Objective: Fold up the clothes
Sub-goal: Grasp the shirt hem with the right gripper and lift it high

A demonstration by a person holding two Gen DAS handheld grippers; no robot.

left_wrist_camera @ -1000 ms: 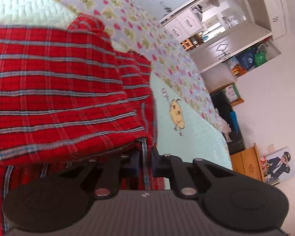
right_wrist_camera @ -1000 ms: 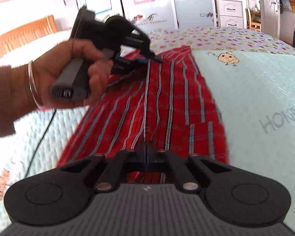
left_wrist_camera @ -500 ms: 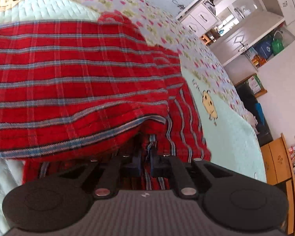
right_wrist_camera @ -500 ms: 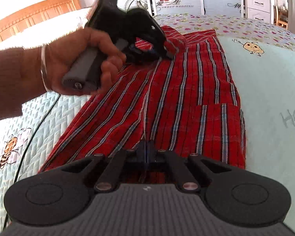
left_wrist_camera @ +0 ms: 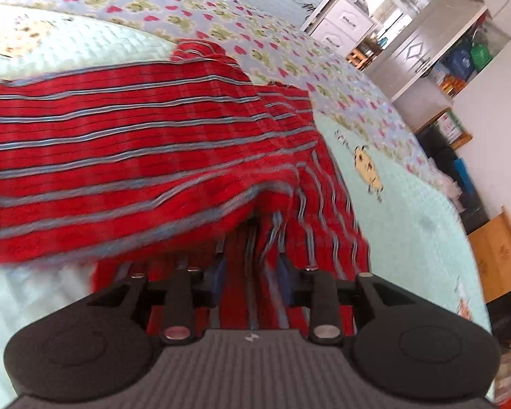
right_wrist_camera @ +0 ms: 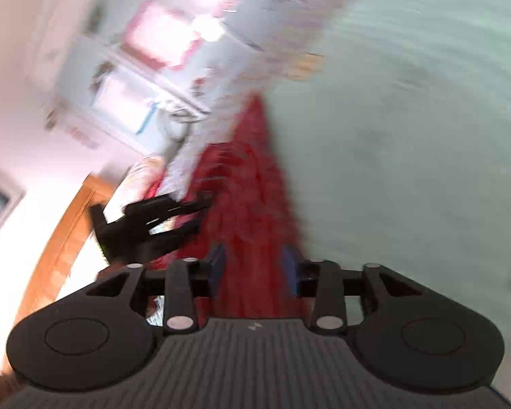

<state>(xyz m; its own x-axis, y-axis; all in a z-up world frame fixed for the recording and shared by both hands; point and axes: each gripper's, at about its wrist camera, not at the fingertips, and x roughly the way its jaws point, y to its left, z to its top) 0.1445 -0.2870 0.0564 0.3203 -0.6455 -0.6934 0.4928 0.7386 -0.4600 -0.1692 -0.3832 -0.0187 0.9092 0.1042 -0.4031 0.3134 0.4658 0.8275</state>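
The red plaid shirt lies along the middle of the bed, one side folded over. Both grippers have just been opening. The left gripper has its fingers partly apart, with cloth loose between them. The right gripper is wide apart over the shirt. Best to pull back gently, so the fold stays flat. White cupboards stand past the bed's far edge.

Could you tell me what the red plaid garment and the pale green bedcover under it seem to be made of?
Red plaid garment: apparently soft woven cloth, matte; it drapes and creases. Pale green bedcover: probably quilted cotton, matte, with a stitched grid and printed cartoons.
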